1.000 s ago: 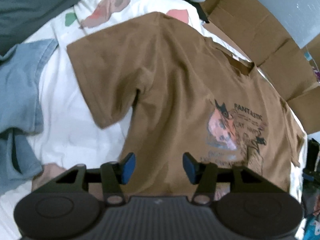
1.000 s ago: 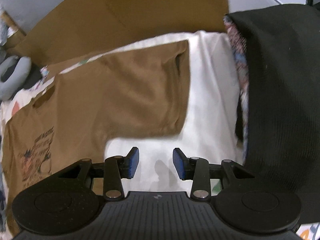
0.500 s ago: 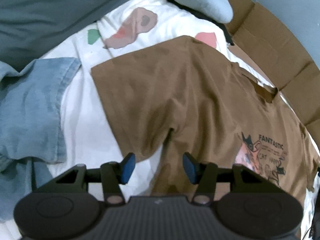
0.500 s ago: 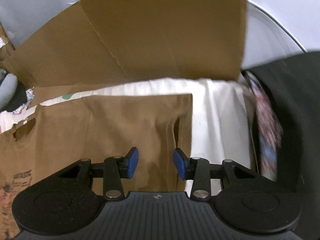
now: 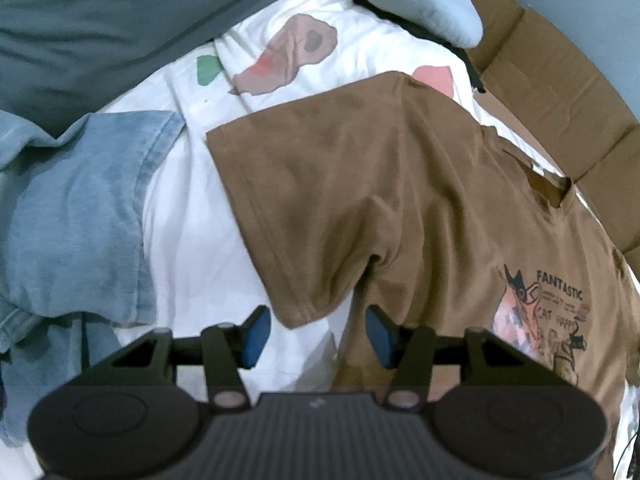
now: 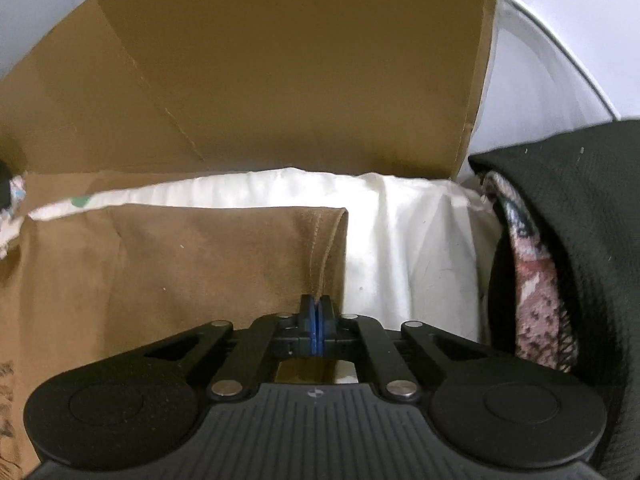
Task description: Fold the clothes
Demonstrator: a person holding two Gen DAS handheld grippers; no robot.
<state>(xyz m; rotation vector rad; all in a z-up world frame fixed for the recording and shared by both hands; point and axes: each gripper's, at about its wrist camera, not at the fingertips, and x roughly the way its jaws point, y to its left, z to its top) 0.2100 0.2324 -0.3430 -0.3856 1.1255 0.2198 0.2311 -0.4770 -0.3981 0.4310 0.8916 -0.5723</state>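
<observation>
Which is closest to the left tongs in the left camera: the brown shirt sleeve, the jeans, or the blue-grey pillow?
1. Brown shirt sleeve, just ahead of the left tongs.
2. Jeans, off to the left.
3. Blue-grey pillow, far at the top.

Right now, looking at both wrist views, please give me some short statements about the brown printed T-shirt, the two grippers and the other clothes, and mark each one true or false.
1. The right gripper is shut on the sleeve edge of the brown printed T-shirt. True.
2. The left gripper is clamped on the T-shirt's collar. False: its jaws stand open, above the tip of the other sleeve.
3. A light blue denim garment lies beside the T-shirt on the white sheet. True.
4. The T-shirt is already folded in half. False: it lies spread out flat, print facing up.
5. Brown cardboard stands behind the sheet. True.
</observation>
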